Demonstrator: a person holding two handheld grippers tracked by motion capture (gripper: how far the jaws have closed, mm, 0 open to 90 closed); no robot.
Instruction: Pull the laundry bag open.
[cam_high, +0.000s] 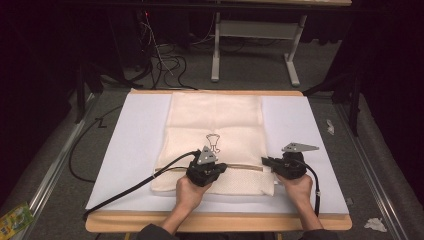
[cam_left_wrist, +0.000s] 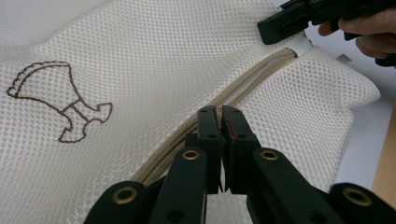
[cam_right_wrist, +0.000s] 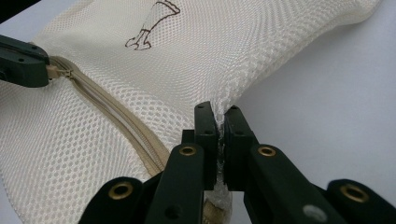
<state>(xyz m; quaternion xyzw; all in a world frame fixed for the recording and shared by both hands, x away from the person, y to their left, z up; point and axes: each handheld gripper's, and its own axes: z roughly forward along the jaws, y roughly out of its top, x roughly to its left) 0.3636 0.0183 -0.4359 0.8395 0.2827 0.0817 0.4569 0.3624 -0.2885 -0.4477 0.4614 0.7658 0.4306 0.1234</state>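
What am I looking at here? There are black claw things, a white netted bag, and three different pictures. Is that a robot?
No robot: a person holds a hand tool with two black jaws in each hand. The high view looks down from above the table; the other two come from small cameras riding on each tool, looking along its jaws.

On the white table cover lies a cream mesh laundry bag with a beige zipper across it and a small brown drawing.

The left gripper is shut on the zipper pull, seen at the left edge of the right gripper view. The right gripper is shut on the bag's edge at the zipper's end, pinching the mesh.
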